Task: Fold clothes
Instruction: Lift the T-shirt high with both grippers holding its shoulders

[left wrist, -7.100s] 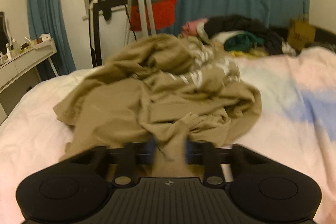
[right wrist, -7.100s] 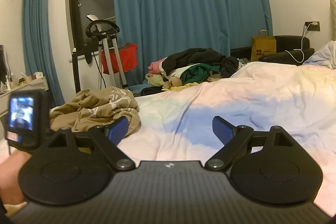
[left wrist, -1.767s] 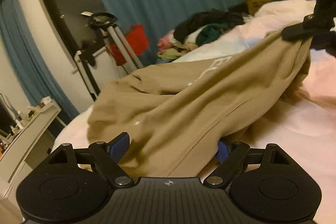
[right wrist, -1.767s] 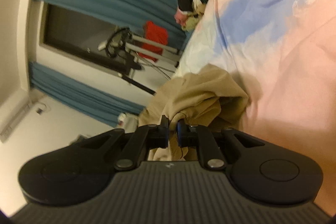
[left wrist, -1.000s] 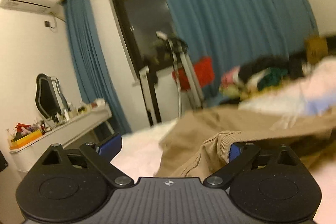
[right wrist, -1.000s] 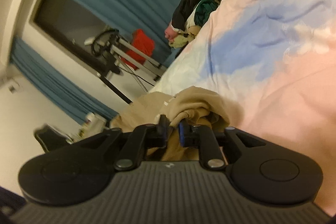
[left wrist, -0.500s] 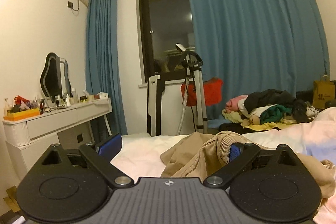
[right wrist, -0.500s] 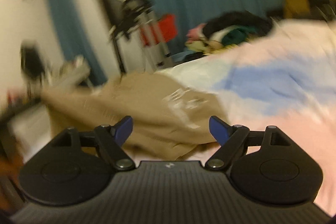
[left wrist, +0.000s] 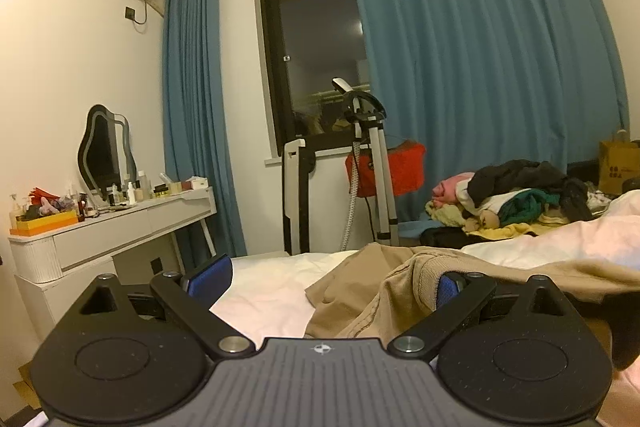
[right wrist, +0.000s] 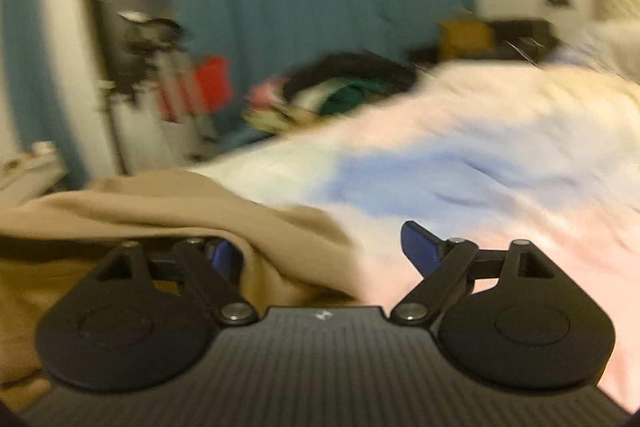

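Tan garment motion-blurred, covering right gripper's left finger

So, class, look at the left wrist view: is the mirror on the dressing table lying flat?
No, the mirror stands upright at the back of the dressing table, among small bottles, against the wall.

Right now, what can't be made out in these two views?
- Tan garment, left wrist view: its near part is hidden behind the left gripper.
- Clothes pile, right wrist view: motion blur smears single items.
- Right gripper, jaws opening: cloth covers one pad.
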Available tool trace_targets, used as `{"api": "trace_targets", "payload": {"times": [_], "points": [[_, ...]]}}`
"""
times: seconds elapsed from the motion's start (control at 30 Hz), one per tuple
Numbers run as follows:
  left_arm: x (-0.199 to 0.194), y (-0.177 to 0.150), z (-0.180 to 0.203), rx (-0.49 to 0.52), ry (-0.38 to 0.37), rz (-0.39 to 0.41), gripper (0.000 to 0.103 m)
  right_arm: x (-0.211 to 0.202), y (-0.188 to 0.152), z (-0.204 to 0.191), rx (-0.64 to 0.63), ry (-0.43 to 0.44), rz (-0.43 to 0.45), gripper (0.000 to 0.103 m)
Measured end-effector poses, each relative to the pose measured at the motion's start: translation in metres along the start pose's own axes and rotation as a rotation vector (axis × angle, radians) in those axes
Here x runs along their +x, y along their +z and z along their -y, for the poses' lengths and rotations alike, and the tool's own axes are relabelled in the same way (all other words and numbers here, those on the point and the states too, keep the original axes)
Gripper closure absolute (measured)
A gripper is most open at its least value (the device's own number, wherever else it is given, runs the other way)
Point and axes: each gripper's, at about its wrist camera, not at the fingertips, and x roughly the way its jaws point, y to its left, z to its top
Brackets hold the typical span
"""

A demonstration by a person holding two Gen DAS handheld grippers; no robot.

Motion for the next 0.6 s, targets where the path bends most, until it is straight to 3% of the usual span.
{"api": "trace_targets", "payload": {"times": [0.1,0.2,0.3,0.43,0.6], "points": [[0.002,-0.001,0.002,0.003,0.011,0.009,0.004,0.023,-0.007,0.016,0.032,-0.051,-0.161,0.017],[0.004,-0.002,0.0,0.004,0.004,0.0,0.003,0.032,-0.011,0.017,0.005,-0.091,-0.194,0.017],[0.005,0.0,-0.005,-0.018,-0.001,-0.025,0.003,0.021,-0.005,0.014,-0.022,-0.123,-0.092,0.017],[-0.007,0.017,-0.026,-0.08,-0.002,-0.009,0.0,-0.027,0.018,0.012,-0.007,-0.094,0.131,0.017],[-0.036,0.069,-0.067,-0.138,0.035,0.134,0.0,-0.099,0.09,-0.007,0.012,0.049,0.377,0.017]]}}
